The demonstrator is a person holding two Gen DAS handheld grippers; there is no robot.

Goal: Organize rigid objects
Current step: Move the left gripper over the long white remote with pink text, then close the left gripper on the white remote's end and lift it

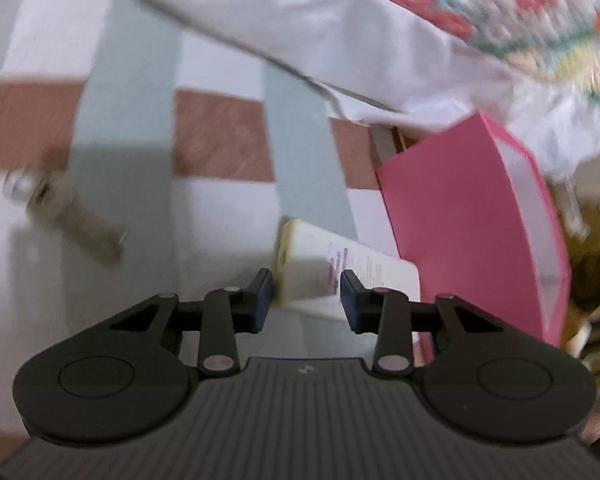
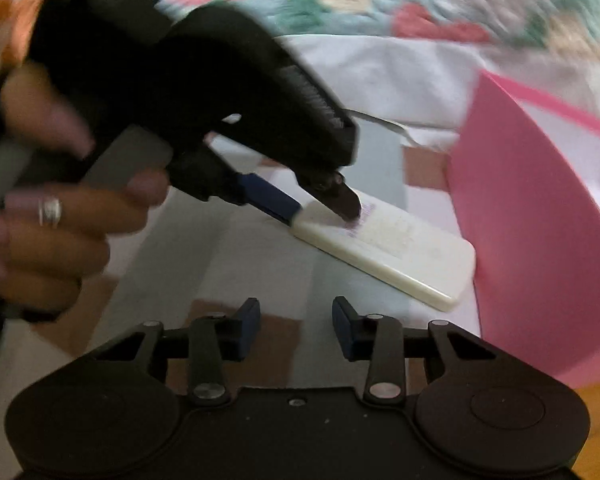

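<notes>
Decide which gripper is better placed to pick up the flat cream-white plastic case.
Left. The left gripper already straddles one end of the flat cream-white plastic case, while the right gripper hangs short of it with nothing between its jaws.

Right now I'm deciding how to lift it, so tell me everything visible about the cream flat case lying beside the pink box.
The cream flat case is a slim rounded-corner slab, plastic-looking, with a faint pink-printed label on top. It lies flat on the striped bedcover, its far end close to the pink box. The left gripper straddles its near end, fingers on either side; blur hides whether the pads press. The right gripper hovers short of it, nothing between its fingers.
</notes>
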